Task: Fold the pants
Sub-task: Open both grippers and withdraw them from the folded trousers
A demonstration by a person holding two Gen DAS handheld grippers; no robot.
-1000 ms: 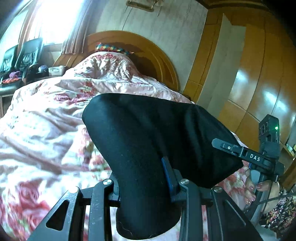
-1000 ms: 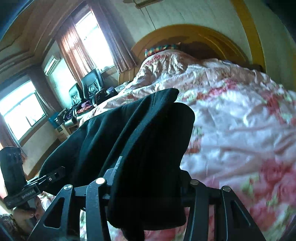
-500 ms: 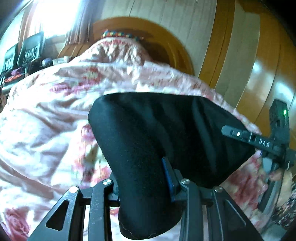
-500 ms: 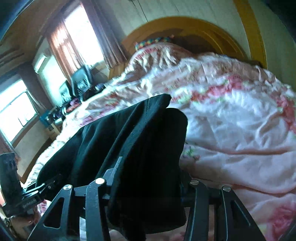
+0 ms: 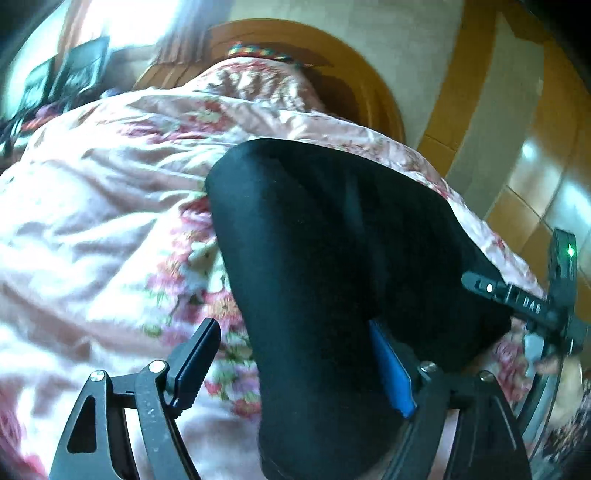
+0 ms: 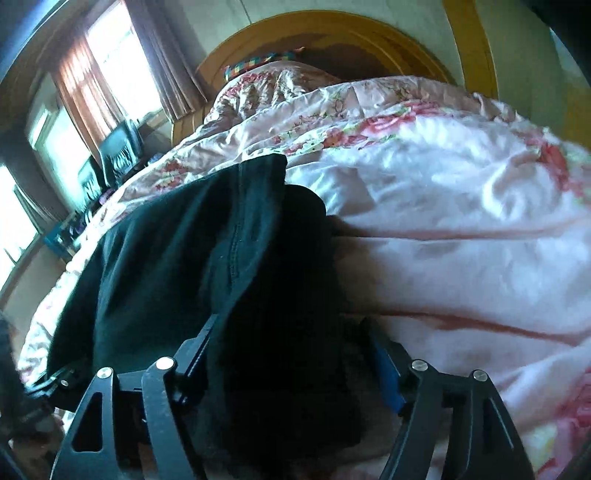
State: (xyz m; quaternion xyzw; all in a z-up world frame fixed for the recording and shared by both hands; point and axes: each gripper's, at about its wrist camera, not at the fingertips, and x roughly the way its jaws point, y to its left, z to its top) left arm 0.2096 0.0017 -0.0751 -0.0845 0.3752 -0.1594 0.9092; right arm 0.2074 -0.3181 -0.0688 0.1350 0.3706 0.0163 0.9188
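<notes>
Black pants (image 5: 332, 240) lie folded over a pink floral quilt (image 5: 92, 221) on the bed. My left gripper (image 5: 291, 325) has its jaws opening: the fabric rests against the blue pad (image 5: 391, 365), while the other finger (image 5: 195, 354) stands clear of it. In the right wrist view, the pants (image 6: 166, 258) bunch between the fingers of my right gripper (image 6: 291, 323), whose jaws are also opening and no longer pinch the cloth. The right gripper (image 5: 517, 302) also shows at the far edge of the pants in the left wrist view, with a hand below it.
A curved wooden headboard (image 6: 332, 29) and a colourful pillow (image 6: 255, 62) stand at the far end of the bed. Dark chairs (image 6: 118, 147) sit by curtained windows on the left. Wooden wardrobe doors (image 5: 517, 129) line the right side.
Both grippers have come down toward the quilt with the pants. Their jaws, earlier clamped on the black fabric, have spread wide, and the left gripper's outer finger has come off the cloth.
</notes>
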